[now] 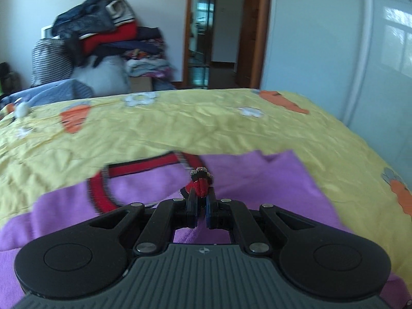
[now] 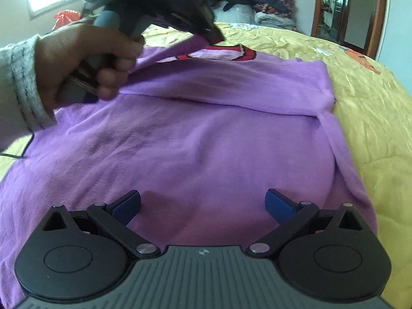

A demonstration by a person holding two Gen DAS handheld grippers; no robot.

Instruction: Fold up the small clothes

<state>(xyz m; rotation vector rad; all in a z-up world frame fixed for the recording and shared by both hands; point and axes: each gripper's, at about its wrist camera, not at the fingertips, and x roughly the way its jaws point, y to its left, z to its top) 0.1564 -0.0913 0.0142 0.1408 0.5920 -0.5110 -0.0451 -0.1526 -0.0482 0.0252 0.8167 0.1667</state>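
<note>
The left gripper (image 1: 201, 195) is clamped on a bunched bit of red-and-black trim (image 1: 200, 184) of the purple shirt (image 1: 257, 185) — the shirt lies on a yellow bedspread (image 1: 167, 126). At 10 o'clock, a clothes pile (image 1: 108, 38) — blurred.

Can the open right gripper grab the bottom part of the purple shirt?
Probably yes. The right gripper hangs open just above the purple cotton shirt, with bare fabric between its fingers and nothing in the way.

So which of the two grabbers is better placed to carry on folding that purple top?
Probably the left. The left gripper is already shut on the purple top's red collar trim, lifting that edge off the yellow bedspread. The right gripper hovers with jaws wide open, holding nothing.
</note>
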